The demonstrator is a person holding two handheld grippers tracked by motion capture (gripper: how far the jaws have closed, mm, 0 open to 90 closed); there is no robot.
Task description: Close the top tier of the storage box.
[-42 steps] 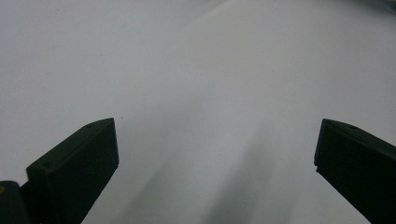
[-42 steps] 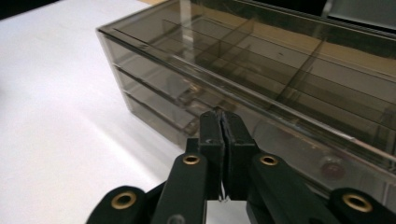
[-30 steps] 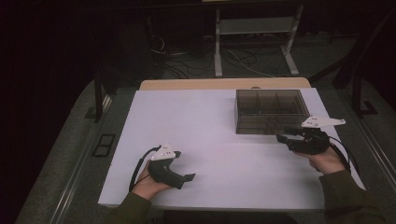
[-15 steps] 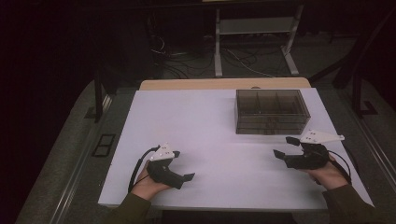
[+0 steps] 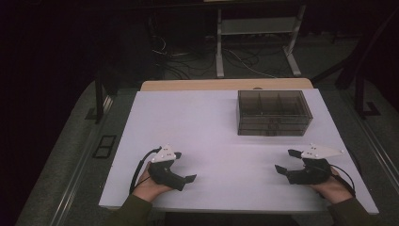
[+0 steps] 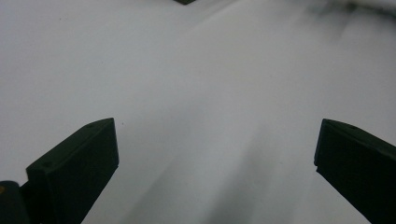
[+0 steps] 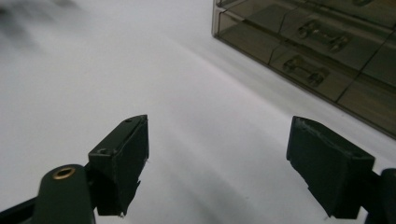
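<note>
Both pairs of fingers stand wide apart with nothing between them. On the left gripper (image 5: 187, 179) the two black fingers (image 6: 77, 163) frame only bare white surface in the left gripper view, and they hold nothing. On the right gripper (image 5: 288, 161) the fingers (image 7: 122, 154) are spread just as far, likewise holding nothing, with the smoked box's lower corner showing beyond the far one in the right gripper view.

From the high view, the white table (image 5: 207, 127) has broad bare room across its middle and left. The left gripper lies low near the front edge, left of centre, held by the person's left hand (image 5: 148, 186), its jaws pointing toward the table's middle. The right gripper sits near the front right corner in the right hand (image 5: 331, 186), jaws pointing left, close to the right edge. The two grippers are well apart, with open surface between them.

A dark transparent box (image 5: 274, 112) with inner compartments stands toward the back right of the table, near the far edge, well apart from the left gripper and nearer the right one. A strip of wood (image 5: 197, 84) shows along the table's far edge.
</note>
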